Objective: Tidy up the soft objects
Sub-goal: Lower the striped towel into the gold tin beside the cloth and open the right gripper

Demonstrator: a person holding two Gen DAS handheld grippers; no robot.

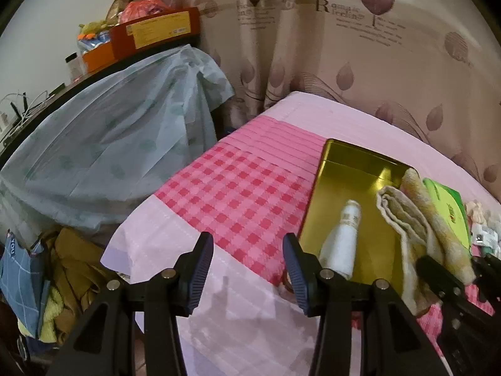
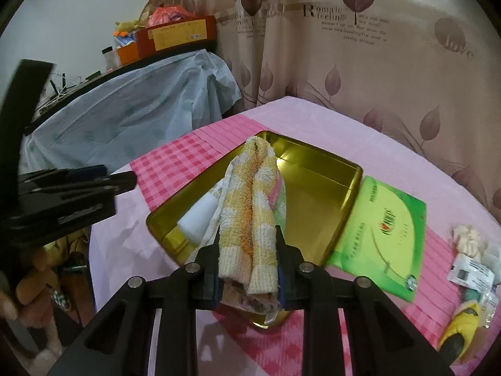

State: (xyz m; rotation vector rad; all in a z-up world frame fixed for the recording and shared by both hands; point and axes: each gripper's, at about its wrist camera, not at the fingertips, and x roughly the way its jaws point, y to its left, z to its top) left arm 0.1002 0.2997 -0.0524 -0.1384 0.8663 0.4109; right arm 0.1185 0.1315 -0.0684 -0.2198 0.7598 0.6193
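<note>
— Which step is this?
— Placing; the right gripper [image 2: 249, 269] is clamped on the folded towel [image 2: 253, 206] over the gold tin [image 2: 316, 200] (white roll [image 1: 343, 238] already inside) on the bed; the left gripper [image 1: 247, 269] gapes empty.
— Next?
— Probably lower toward the tin's near edge; release.

**Right closed, left spread**

My left gripper [image 1: 247, 269] hangs low with its fingers [image 1: 200, 269] spread wide apart, nothing between them. My right gripper [image 2: 249, 269] has its fingers [image 2: 283, 263] pressed in from both sides on a rolled towel [image 2: 250, 206], pointing forward. My left sits just beside my right.
</note>
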